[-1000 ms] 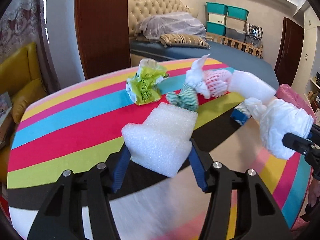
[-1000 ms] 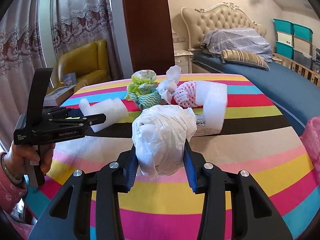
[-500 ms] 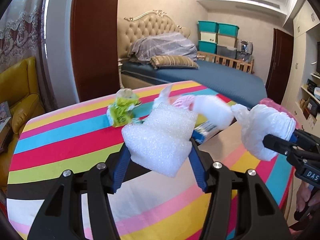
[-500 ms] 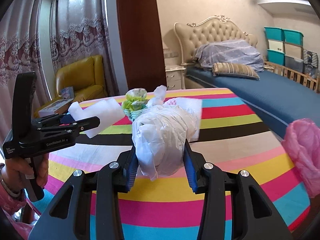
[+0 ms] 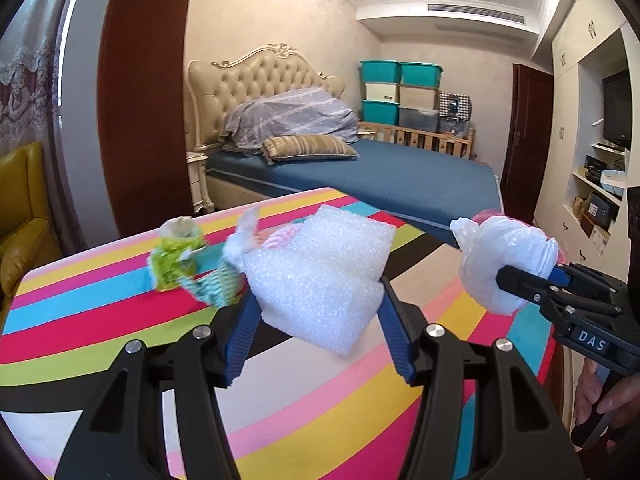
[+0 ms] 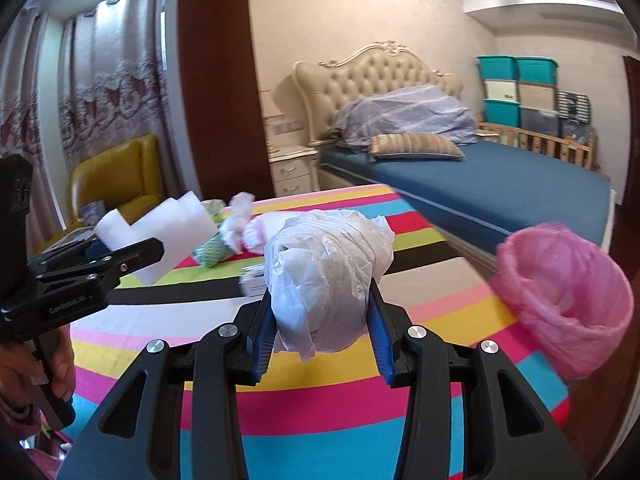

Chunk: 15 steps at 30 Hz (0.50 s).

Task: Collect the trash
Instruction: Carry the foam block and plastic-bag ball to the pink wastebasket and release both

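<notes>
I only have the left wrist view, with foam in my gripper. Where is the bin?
Observer: The pink-lined bin stands off the table's right edge, seen from the right wrist.
Operator: Is its mouth open?
Observer: Yes, the liner gapes toward the camera; something pale lies inside.
Operator: Is the right gripper's load secure?
Observer: The right gripper is shut on the white plastic bag, both pads pressing its sides.
Operator: What else is behind my foam?
Observer: A small white box lies on the black stripe.
</notes>
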Motion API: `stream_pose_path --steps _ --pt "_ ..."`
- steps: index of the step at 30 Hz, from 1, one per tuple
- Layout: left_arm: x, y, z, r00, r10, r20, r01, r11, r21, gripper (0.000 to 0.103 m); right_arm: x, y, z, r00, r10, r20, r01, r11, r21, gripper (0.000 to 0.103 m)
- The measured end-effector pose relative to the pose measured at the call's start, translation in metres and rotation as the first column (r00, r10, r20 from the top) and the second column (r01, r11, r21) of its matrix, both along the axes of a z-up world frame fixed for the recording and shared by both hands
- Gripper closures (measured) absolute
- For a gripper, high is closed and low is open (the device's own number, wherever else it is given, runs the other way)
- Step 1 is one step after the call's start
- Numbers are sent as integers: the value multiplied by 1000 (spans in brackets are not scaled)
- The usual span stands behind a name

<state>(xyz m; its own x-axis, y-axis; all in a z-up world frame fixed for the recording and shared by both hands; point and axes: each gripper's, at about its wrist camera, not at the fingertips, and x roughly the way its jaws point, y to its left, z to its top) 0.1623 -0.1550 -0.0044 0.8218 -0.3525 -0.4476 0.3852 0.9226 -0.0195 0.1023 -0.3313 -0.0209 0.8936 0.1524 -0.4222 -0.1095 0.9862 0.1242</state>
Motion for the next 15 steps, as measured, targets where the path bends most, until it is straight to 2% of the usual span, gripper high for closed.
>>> stream_pose_path --steps 8,15 --pt "19 -48 0 996 -85 28 85 996 0 47 1 -39 4 995 -97 27 97 995 -30 63" --pt "33 -97 4 980 -191 45 192 981 3 47 -1 -81 6 981 -188 45 189 982 -23 63"
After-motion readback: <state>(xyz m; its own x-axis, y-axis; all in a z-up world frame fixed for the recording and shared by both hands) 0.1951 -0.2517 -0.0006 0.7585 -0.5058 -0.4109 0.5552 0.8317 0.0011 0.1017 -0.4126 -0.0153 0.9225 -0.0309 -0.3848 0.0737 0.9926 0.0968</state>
